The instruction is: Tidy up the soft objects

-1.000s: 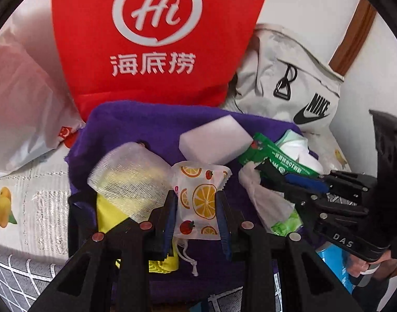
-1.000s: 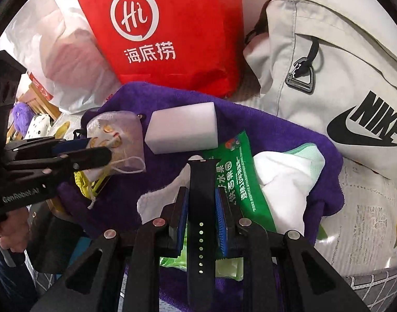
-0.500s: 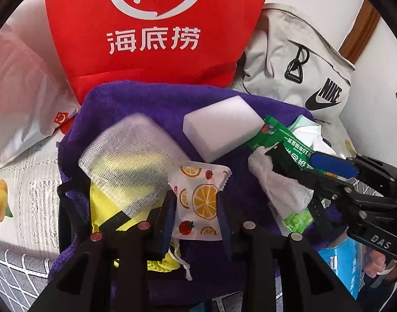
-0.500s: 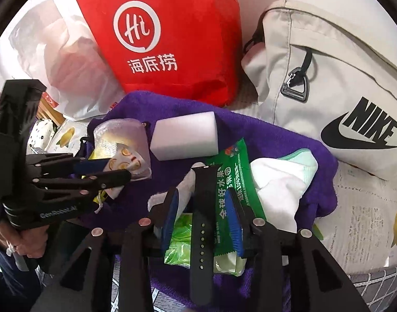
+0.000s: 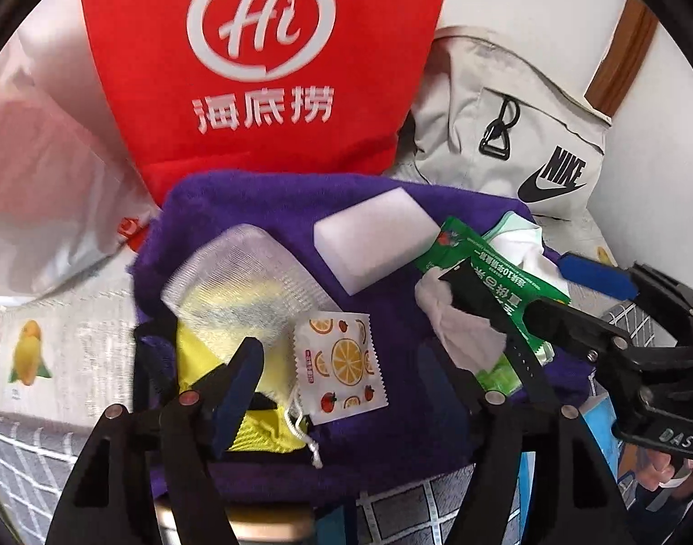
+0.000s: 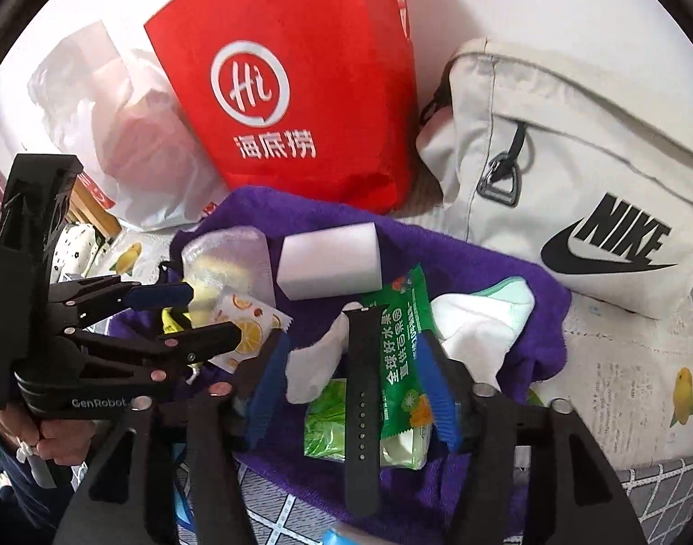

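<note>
Looks like this is the letting-go step. The left gripper [image 5: 341,377] is spreading its jaws apart right now, and the orange-print sachet [image 5: 339,374] is lying loose between them on the purple towel [image 5: 264,200], pads not pressing on it. Same story on the other side: the right gripper [image 6: 351,390] is opening too, with the black watch strap [image 6: 362,408] sitting free between its jaws, draped over the green snack packet [image 6: 403,340] and a white cloth [image 6: 473,331].

Everything soft is piling up on that towel: a white sponge block [image 5: 373,245] near the middle, a mesh pouch [image 5: 241,290] over something yellow just beside the sachet. A red bag [image 5: 264,59] and a grey Nike backpack [image 6: 573,172] are standing behind the pile.

Next move is probably lifting both grippers clear without snagging the sachet's string or dragging the strap along, then going for whatever's still loose. Which item that is, hard to say from here; the far edges of the bed are mostly hidden.
</note>
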The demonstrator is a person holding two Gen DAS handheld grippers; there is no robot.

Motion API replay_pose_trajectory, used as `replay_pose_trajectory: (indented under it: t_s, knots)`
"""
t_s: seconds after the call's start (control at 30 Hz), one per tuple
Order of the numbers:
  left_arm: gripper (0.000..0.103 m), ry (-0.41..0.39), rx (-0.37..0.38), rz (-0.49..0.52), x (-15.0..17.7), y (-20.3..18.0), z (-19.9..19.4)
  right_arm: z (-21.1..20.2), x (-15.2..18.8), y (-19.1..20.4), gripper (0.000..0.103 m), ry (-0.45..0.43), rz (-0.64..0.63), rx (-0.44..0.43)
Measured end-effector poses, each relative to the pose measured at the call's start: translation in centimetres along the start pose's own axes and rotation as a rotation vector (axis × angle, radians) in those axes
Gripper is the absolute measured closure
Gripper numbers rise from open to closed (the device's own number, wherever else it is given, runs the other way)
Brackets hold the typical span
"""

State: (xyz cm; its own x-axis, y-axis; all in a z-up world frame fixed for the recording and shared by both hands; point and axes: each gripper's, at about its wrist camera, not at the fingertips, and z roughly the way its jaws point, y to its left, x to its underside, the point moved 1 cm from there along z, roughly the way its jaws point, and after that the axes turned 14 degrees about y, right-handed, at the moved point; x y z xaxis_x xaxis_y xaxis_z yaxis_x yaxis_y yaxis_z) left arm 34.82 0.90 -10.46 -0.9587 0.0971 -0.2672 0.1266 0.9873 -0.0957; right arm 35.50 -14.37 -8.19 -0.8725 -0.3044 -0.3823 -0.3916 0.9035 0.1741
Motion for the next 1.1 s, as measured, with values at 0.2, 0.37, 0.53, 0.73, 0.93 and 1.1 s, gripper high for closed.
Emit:
replay_pose_trajectory:
  t_s: [0.2, 0.37, 0.53, 0.73, 0.93, 1.1]
  knots:
    - [0.025, -0.055, -0.113, 0.022, 1.2, -1.0, -3.8, -3.3, 0.5, 1.2, 0.016, -0.054, 0.021, 0.035]
    - [0.018, -0.062, -0.082, 0.017, 3.5, -1.8, -5.5, -5.4, 2.6, 3.0, 0.006, -0.058, 0.026, 0.06]
    - [0.013, -0.064, -0.082, 0.029, 7.8, -2.2, -6.8, -6.8, 6.4, 4.4, 0.002, -0.05, 0.067, 0.059]
    - [0.013, -0.064, -0.039, -0.032, 14.0, -2.1, -9.5, -8.6, 11.8, 6.0, 0.0, -0.054, 0.124, 0.044]
    - [0.013, -0.1, -0.038, -0.067, 20.1, -3.1, -11.7, -11.1, 17.2, 8.2, 0.0, -0.071, 0.134, 0.064]
    - [0.013, -0.137, -0.035, -0.071, 23.8, -3.7, -13.3, -12.6, 21.0, 9.4, 0.0, -0.087, 0.134, 0.104]
